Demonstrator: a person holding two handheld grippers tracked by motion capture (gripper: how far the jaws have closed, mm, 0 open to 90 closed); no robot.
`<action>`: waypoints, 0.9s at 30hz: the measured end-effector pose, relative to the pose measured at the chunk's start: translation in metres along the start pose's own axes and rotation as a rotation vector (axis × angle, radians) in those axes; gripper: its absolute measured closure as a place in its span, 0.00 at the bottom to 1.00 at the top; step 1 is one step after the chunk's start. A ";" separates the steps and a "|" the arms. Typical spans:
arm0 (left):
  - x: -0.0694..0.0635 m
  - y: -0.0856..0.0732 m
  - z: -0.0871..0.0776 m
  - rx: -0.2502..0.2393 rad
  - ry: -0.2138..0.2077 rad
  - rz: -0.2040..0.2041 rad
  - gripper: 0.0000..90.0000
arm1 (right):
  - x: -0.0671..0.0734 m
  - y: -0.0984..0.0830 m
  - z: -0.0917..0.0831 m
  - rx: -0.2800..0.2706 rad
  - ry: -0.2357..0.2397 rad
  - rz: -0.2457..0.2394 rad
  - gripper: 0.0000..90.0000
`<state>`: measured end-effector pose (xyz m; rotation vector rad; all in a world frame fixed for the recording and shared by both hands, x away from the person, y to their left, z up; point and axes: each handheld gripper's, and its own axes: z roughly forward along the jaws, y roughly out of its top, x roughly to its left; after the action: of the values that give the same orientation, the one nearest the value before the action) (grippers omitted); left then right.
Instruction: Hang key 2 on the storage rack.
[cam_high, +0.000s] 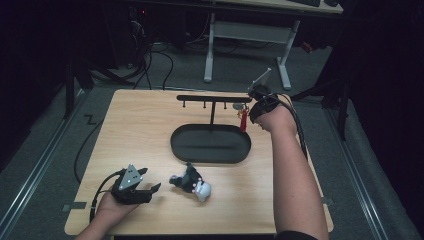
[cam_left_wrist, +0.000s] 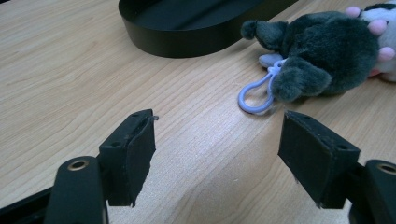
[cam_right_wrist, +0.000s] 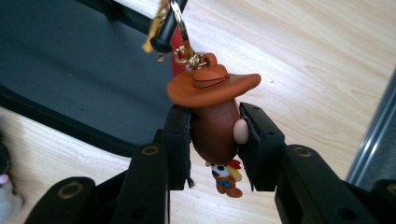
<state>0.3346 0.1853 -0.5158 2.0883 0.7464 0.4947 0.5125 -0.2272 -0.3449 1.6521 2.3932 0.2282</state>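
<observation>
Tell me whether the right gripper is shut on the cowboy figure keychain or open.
Shut on it. The right gripper has both pads pressed against the brown cowboy figure keychain, whose gold clasp reaches up to the rack.

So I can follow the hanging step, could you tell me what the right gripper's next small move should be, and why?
Probably ease the right gripper down slightly, then open. Its jaws clamp the cowboy keychain figure, whose gold clasp already sits at the rack's peg.

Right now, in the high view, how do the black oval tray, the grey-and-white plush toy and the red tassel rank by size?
1. Black oval tray, clearly largest.
2. Grey-and-white plush toy.
3. Red tassel, smallest; it hangs farther from the camera, but the gap looks too big to matter.
</observation>
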 end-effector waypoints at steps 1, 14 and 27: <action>0.000 0.000 0.000 0.001 -0.001 0.000 0.31 | 0.000 -0.001 0.004 0.002 0.004 0.002 0.73; 0.000 0.000 0.001 0.007 -0.002 0.002 0.31 | 0.001 -0.005 0.036 0.023 0.037 0.010 0.73; -0.001 0.001 0.001 -0.002 -0.012 0.004 0.31 | 0.001 -0.029 0.040 -0.013 0.053 0.040 0.55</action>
<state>0.3348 0.1834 -0.5152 2.0895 0.7347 0.4847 0.4967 -0.2363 -0.3911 1.7101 2.3930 0.2968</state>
